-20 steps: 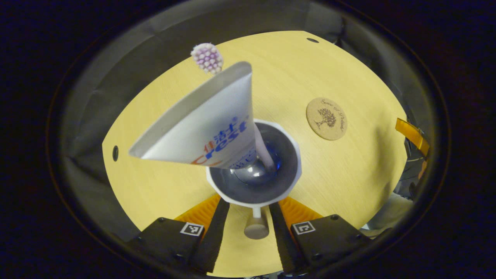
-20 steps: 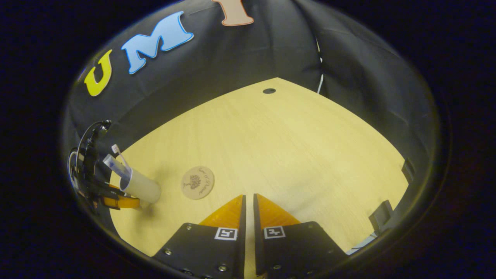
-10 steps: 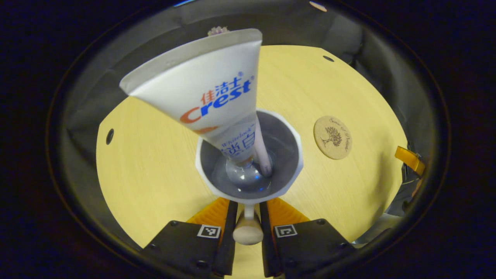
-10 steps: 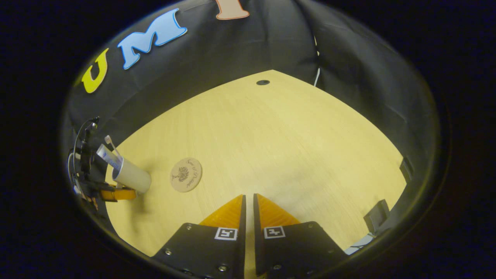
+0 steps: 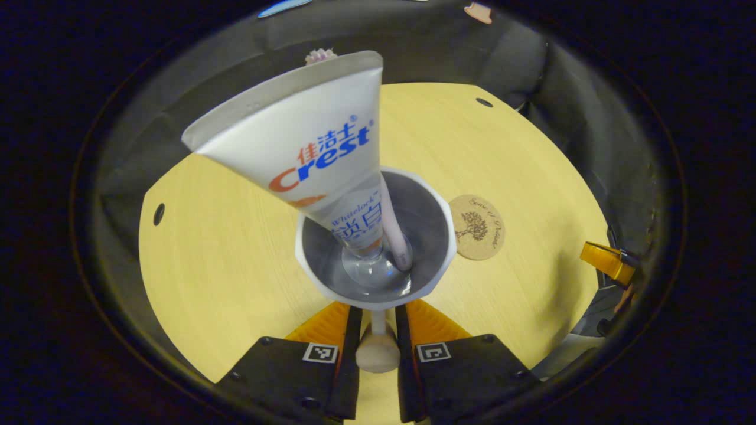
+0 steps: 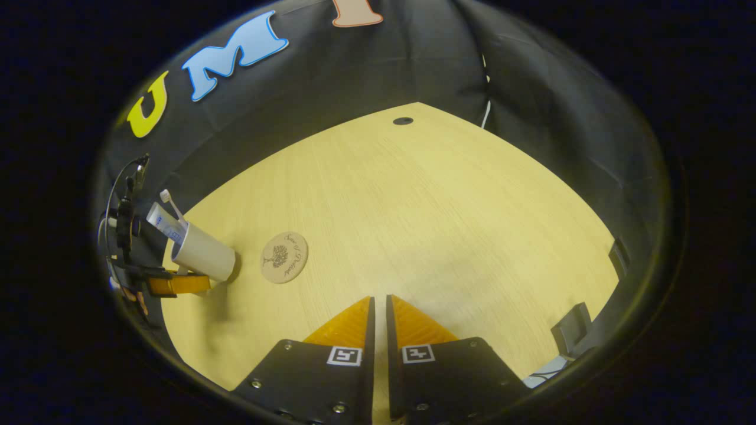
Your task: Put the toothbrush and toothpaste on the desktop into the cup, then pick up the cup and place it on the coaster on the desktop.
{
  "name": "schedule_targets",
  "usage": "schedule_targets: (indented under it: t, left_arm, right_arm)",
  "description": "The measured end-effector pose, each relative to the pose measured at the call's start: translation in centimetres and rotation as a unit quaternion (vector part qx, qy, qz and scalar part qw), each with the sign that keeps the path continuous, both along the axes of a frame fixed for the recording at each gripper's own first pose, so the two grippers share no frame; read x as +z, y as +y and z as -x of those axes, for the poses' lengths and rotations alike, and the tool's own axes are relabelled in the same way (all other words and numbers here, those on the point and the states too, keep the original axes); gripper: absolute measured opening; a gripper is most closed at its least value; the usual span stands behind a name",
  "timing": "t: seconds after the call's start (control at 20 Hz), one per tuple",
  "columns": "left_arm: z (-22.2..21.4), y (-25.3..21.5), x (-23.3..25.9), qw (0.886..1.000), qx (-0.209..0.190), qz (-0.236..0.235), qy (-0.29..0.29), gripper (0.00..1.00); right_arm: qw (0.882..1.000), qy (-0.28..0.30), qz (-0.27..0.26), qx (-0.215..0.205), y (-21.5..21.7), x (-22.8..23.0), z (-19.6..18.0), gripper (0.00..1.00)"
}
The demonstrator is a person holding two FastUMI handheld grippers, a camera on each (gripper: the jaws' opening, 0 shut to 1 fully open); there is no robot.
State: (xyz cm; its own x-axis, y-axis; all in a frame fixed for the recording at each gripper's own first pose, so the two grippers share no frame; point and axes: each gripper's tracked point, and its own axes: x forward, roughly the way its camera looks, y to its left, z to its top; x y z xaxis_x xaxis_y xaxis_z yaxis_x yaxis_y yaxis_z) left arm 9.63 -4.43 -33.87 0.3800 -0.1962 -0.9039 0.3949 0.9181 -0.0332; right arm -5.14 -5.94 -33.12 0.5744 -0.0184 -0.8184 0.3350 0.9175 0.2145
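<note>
My left gripper (image 5: pixel 376 330) clamps the knobbed handle of the white faceted cup (image 5: pixel 438 221), which holds the white toothpaste tube (image 5: pixel 307 147) and pale pink toothbrush (image 5: pixel 394 227). The round cork coaster (image 5: pixel 476 227) lies just right. My right gripper (image 6: pixel 380 321) is closed, holding nothing.

At the far left, the left gripper (image 6: pixel 177 284) holds the white cup (image 6: pixel 204 257) with toothpaste (image 6: pixel 163 222) and toothbrush (image 6: pixel 170 202) inside, just left of the cork coaster (image 6: pixel 284 257). The right gripper (image 6: pixel 378 316) hangs over the desktop (image 6: pixel 425 212), fingers nearly together.
</note>
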Motion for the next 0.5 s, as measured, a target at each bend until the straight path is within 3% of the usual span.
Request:
schedule_targets:
  t: [0.5]
  left_arm:
    - [-0.2,-7.2,1.0,0.998,-0.069,0.006,-0.006,0.34]
  right_arm:
    - [1.0,-0.001,-0.006,-0.025,-1.8,0.0,0.7,0.1]
